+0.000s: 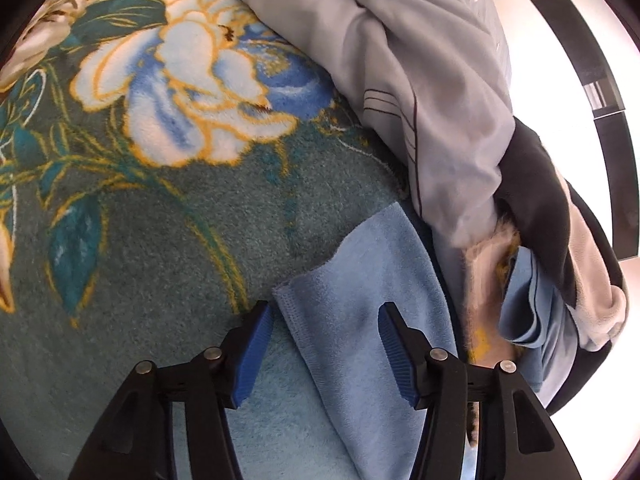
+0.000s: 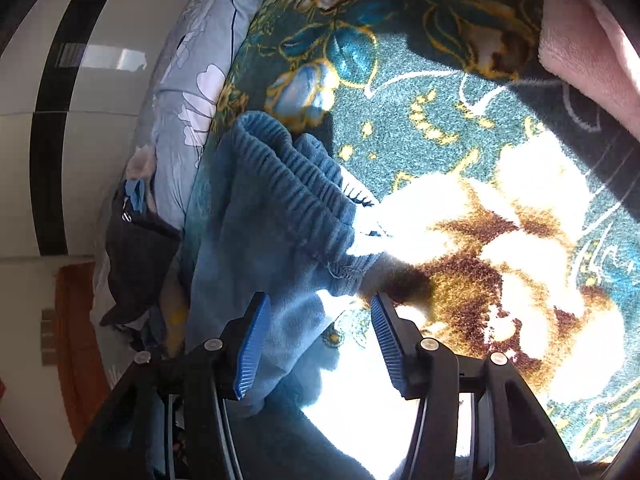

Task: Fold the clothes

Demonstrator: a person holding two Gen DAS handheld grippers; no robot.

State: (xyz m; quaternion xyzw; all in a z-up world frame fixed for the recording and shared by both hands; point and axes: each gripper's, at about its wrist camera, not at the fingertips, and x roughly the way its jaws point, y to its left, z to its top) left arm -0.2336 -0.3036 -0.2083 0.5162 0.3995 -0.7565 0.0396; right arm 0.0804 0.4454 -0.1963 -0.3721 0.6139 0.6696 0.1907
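Left claw [image 1: 326,312]: jaws stand apart above a floral fleece blanket [image 1: 160,208] in teal with white, blue and yellow blooms. A folded edge of the light blue fleece garment [image 1: 360,280] lies between the blue ribbed pads [image 1: 252,354]; neither pad presses on it, and nothing is clamped. The stitched hem of this piece lies just beside the pad at picture left. Beyond it, at picture right, a grey-blue bedcover [image 1: 420,80] with thin dark lines is bunched up, and a heap of other clothes [image 1: 560,260], dark, pale and blue, lies against it.

Right claw [image 2: 320,308]: jaws likewise apart. The same light blue fleece garment [image 2: 260,240] lies on the floral fleece blanket [image 2: 420,92], its ribbed elastic waistband [image 2: 292,176] gathered and open toward the top of the view. The garment's lower cloth passes under the picture-left pad and partly into the gap; the other pad stands over bare blanket. No grip is evident. Strong sunlight washes out the blanket at picture right. A pink fleece [image 2: 580,52] lies at the upper right corner.
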